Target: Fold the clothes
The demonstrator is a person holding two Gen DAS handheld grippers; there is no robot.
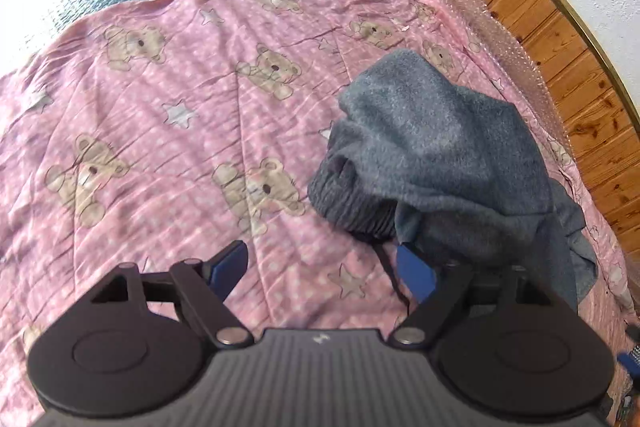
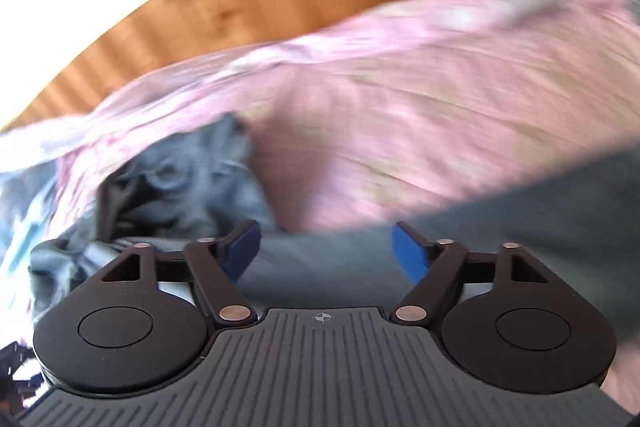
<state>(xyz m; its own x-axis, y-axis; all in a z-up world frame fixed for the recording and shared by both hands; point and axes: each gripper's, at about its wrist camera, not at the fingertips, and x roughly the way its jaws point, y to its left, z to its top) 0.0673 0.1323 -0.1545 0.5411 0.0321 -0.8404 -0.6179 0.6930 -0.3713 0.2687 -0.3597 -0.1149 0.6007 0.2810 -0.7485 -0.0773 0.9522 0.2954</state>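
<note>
Lying crumpled on the pink bedspread (image 1: pixel 168 115) beside the wooden wall, the grey garment (image 1: pixel 436 151) is held by neither tool: left tool (image 1: pixel 322 273) and right tool (image 2: pixel 326 253) both gape, released; a hasty pinch could catch the bedspread too, dragging it

The left gripper (image 1: pixel 322 267) points steeply downward with its jaws spread wide and nothing pressed between them. The right gripper (image 2: pixel 326 251) also tilts downward, jaws wide apart and empty; its view is blurred.
</note>
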